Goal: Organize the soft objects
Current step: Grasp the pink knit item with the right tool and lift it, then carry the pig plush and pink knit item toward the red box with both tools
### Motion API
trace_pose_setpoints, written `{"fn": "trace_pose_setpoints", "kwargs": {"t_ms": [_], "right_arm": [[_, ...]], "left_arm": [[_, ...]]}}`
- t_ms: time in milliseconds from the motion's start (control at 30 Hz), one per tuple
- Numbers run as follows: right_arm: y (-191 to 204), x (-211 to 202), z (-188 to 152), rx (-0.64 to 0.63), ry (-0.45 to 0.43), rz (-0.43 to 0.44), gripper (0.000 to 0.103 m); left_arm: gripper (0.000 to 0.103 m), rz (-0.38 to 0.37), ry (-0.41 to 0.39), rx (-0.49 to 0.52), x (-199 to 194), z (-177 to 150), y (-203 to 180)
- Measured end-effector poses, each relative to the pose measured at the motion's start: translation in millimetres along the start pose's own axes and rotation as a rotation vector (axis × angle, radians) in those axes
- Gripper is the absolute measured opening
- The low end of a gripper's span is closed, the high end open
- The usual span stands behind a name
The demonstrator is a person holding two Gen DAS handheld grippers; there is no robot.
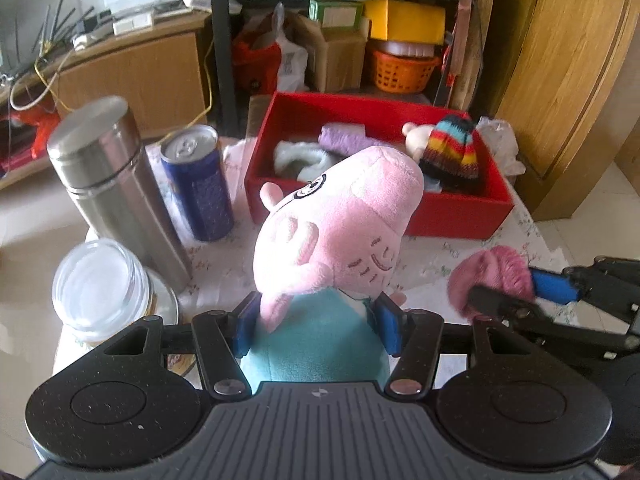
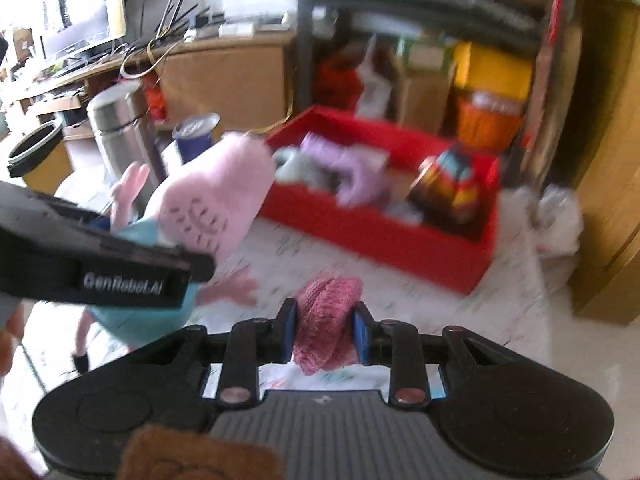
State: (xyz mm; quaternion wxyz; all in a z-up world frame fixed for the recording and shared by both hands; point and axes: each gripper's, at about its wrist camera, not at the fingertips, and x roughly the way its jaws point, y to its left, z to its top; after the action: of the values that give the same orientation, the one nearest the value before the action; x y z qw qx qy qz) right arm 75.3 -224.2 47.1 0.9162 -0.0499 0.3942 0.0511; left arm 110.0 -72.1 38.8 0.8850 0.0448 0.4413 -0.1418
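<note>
Two tools, both loaded. Left tool [image 1: 316, 328] pinches pink pig plush [image 1: 336, 232] at its teal body; lower body cut off behind the tool housing. Right tool [image 2: 325, 332] squeezed onto pink knit piece [image 2: 326, 320], above the bench [image 1: 460, 252]. Red box [image 1: 460, 216] behind holds a striped knit hat [image 1: 452, 148] and other soft items; right wrist view blurred, contents hard to make out.

pink pig plush [image 1: 340, 232]: upright, held | pink knit bundle [image 2: 326, 320]: held | red box [image 1: 460, 216]: part-filled
</note>
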Motion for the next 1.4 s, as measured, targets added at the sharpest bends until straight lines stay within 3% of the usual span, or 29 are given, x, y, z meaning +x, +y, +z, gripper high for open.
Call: {"fn": "trace_pose_setpoints", "kwargs": {"t_ms": [267,700,1400], "right_arm": [[-4.2,-25.9,12.2,-0.004,-0.109,-0.061,0.005],[-6.4,-51.2,22.1,-0.009,-0.231,-0.132,0.005],[-19.2,-52.1,47.4,0.015,-0.339,-0.205,0.005]], "left_arm": [[0.059,0.003,-0.114,0.002,-22.2,10.4,-10.3],[0.059,-0.006,-0.223,-0.015,-38.8,18.0,-14.3],[0.06,-0.035,-0.323,-0.041,-38.7,46.0,-28.9]]}}
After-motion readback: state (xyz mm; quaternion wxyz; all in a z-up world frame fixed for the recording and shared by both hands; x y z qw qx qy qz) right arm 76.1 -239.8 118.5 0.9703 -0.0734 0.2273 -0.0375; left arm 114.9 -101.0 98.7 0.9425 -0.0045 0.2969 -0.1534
